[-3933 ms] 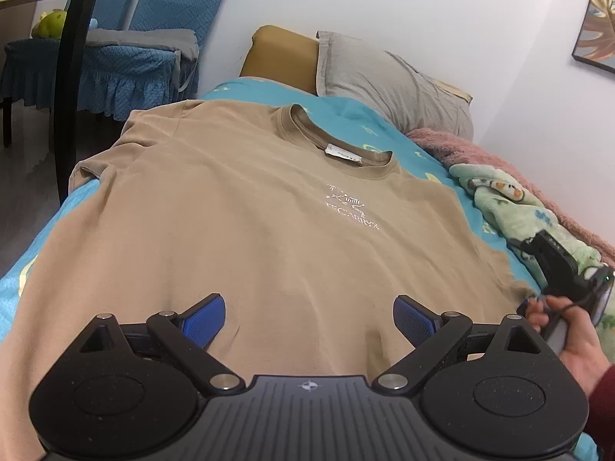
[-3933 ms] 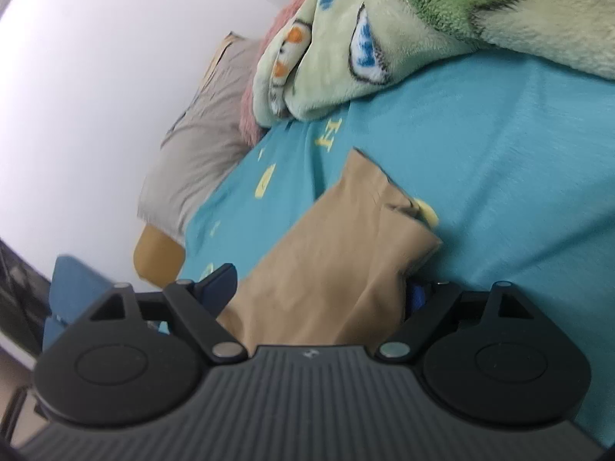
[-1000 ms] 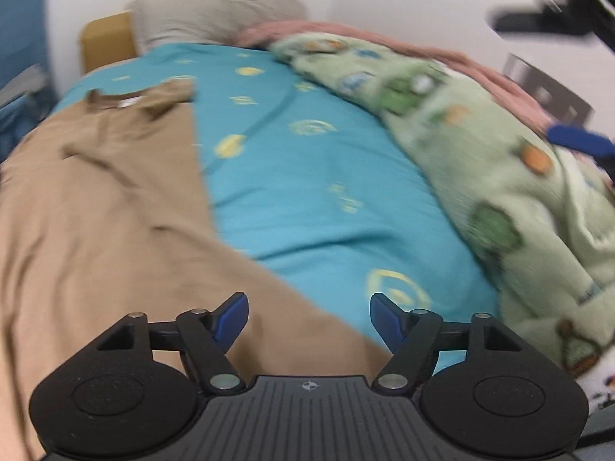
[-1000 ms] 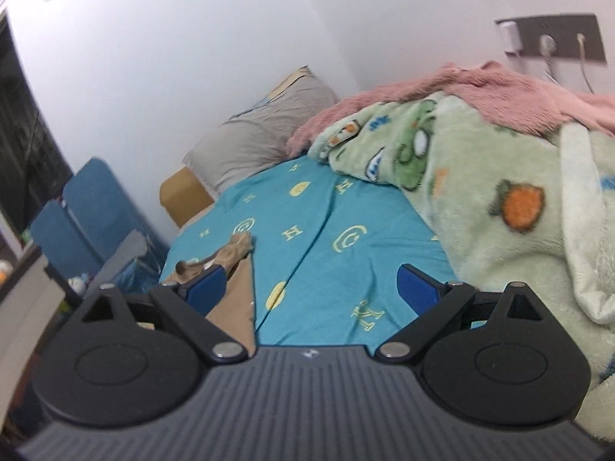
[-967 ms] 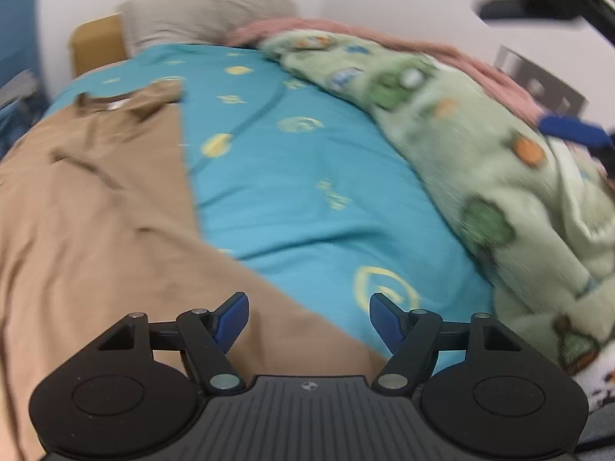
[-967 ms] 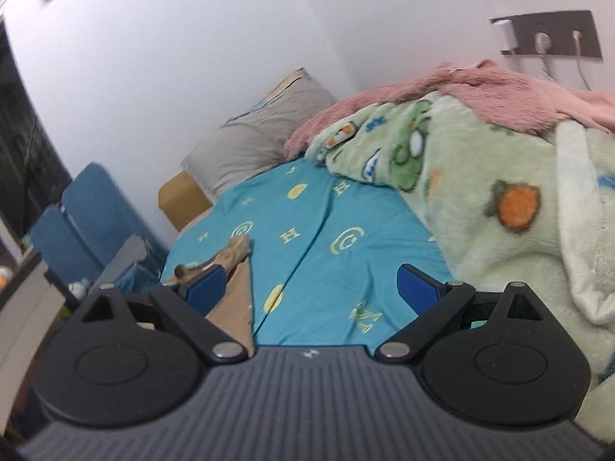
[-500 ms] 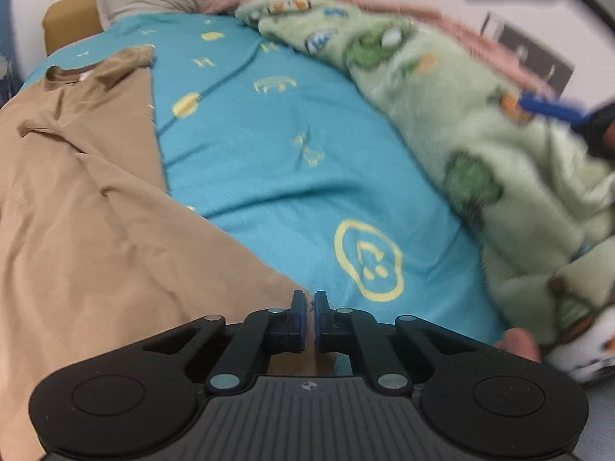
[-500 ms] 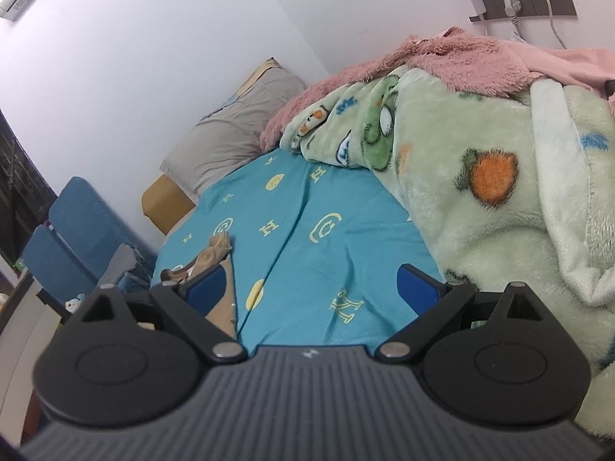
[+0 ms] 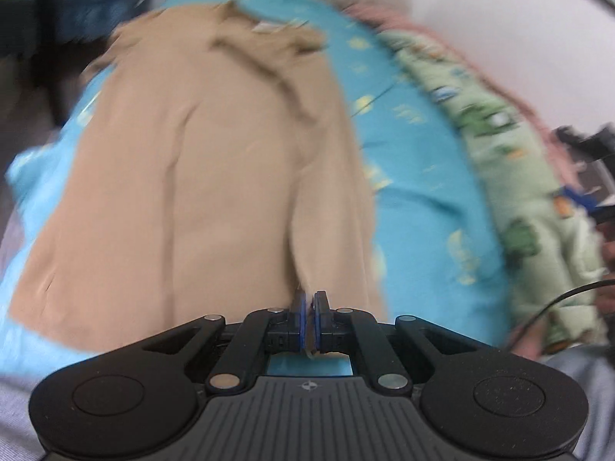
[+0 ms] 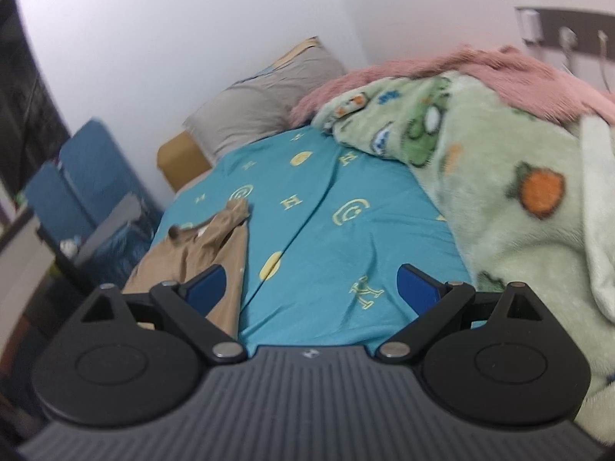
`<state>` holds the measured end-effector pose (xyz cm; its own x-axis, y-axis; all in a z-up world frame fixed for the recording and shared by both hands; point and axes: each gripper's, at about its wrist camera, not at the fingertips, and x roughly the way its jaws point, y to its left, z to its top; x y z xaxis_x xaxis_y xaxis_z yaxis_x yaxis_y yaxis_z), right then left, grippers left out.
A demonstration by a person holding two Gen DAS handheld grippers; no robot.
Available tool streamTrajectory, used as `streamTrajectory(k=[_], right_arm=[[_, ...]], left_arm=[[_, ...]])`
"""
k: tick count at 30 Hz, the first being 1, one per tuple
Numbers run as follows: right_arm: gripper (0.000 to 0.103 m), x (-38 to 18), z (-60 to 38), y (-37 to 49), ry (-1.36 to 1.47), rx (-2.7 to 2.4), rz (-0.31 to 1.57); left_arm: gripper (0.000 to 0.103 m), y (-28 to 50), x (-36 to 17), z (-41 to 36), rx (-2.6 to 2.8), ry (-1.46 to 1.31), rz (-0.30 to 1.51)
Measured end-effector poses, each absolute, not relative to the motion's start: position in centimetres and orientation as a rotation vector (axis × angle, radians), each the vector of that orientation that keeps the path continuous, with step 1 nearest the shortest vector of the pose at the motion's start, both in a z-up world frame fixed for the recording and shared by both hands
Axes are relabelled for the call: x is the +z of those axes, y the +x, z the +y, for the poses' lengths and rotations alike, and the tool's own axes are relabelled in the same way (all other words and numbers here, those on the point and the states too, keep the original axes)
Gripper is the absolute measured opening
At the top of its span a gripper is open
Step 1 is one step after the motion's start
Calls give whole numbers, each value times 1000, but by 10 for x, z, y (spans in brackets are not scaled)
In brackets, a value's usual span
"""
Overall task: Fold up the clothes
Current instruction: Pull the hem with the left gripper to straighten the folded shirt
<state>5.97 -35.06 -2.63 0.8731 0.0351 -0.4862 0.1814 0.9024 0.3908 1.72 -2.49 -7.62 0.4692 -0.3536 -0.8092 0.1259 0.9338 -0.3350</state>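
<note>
Blurred tan shirt, hem pinched in clenched left tool, right tool released, empty.

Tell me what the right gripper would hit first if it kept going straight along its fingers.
Probably the teal bedsheet: the open right gripper holds nothing and points at bare sheet, with the tan T-shirt left of that line and the green blanket right. Depth is uncertain.

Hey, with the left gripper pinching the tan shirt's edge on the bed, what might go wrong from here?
The left gripper grips only a thin edge of the tan cotton T-shirt, so it may slip out. The shirt is already wrinkled near the collar, so dragging could bunch it more. The right gripper is open over the turquoise patterned bedsheet, steadying nothing.
</note>
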Motion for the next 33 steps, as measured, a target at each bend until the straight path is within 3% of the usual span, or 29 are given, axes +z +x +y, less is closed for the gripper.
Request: streamTrajectory(k=[2, 5, 7, 10, 16, 18, 23, 25, 29, 30, 32, 33], right_arm=[[97, -25, -342, 61, 413, -58, 518], [97, -24, -331, 61, 385, -39, 529], [97, -23, -324, 60, 378, -28, 531], [97, -23, -310, 60, 378, -9, 526], [97, -22, -283, 62, 333, 32, 501], [97, -21, -277, 62, 318, 44, 492], [97, -21, -268, 61, 299, 53, 487], [97, -23, -269, 62, 301, 48, 498], [97, -26, -271, 64, 307, 41, 522], [97, -27, -271, 64, 308, 41, 527], [97, -29, -270, 64, 311, 43, 537], [97, -29, -270, 64, 310, 43, 540]], left_arm=[[5, 17, -82, -20, -283, -232, 1056], [18, 18, -77, -20, -303, -224, 1034], [42, 17, -70, -23, -309, -180, 991], [66, 12, -57, -24, -308, -148, 906], [98, 17, -16, -34, -278, -62, 709], [102, 20, -8, -38, -276, -46, 652], [97, 42, -33, -47, -361, -98, 686], [86, 57, -55, -49, -369, -121, 757], [75, 75, -91, -47, -390, -136, 868], [67, 77, -97, -45, -388, -152, 895], [40, 80, -109, -41, -365, -171, 942], [8, 81, -112, -38, -340, -185, 961]])
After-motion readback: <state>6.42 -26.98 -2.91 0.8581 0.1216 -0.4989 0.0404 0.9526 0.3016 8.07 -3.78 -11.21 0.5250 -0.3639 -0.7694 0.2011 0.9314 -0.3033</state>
